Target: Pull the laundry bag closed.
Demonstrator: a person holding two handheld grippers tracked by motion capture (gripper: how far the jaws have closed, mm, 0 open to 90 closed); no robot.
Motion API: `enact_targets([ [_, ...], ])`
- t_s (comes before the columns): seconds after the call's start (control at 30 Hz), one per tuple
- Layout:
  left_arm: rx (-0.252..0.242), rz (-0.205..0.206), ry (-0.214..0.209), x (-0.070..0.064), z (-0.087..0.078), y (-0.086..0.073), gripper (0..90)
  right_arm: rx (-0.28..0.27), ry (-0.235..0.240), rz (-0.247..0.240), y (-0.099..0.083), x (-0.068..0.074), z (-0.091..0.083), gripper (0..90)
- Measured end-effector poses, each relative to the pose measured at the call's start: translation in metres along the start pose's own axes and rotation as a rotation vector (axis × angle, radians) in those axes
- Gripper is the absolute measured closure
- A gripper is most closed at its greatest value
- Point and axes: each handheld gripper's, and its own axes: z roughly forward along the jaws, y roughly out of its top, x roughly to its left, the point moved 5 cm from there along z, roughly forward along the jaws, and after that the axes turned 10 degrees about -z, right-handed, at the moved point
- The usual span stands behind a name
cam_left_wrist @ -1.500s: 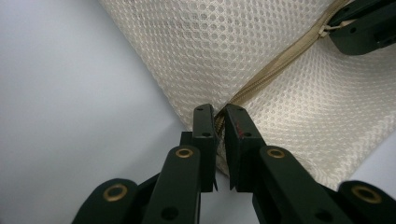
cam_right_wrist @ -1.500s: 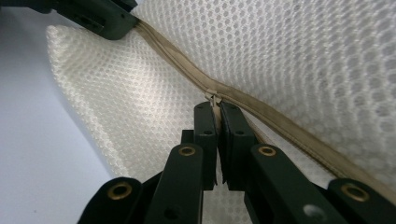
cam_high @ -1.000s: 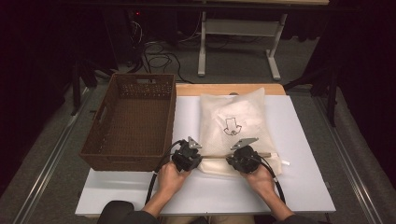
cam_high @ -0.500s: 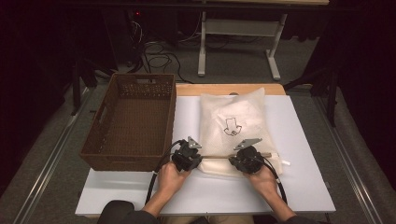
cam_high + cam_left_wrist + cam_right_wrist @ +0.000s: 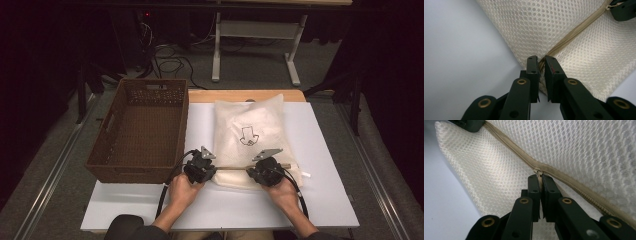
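The white mesh bag [image 5: 249, 137] lies on the table [image 5: 325, 195] beside the basket [image 5: 140, 130]. Left gripper [image 5: 542, 60] fingers pinch the zipper's [image 5: 571, 33] end; right gripper [image 5: 539, 178] fingers are clamped on the zipper pull [image 5: 538, 173].

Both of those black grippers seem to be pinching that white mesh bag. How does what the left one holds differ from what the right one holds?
The left gripper clamps the end of the zipper at the mesh bag's corner, pinching tape and mesh; the right gripper clamps the small zipper pull partway along the zipper. The left gripper sits nearer the brown basket, the right nearer the bag's other edge. Both have jaws shut on the same beige zipper line.
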Motion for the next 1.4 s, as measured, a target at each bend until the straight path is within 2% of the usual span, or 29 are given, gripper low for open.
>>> enact_targets([
  [0.53,0.001,-0.013,-0.006,0.0,0.0,0.0,81.2,-0.003,-0.02,0.005,-0.006,-0.007,-0.006,87.3],
  [0.97,0.001,-0.014,-0.009,0.0,0.0,0.0,80.5,-0.018,-0.036,0.039,-0.016,-0.017,-0.012,87.3],
  [1.4,0.001,-0.015,-0.014,0.001,0.0,0.0,80.5,-0.026,-0.041,0.043,-0.02,-0.018,-0.015,87.3],
])
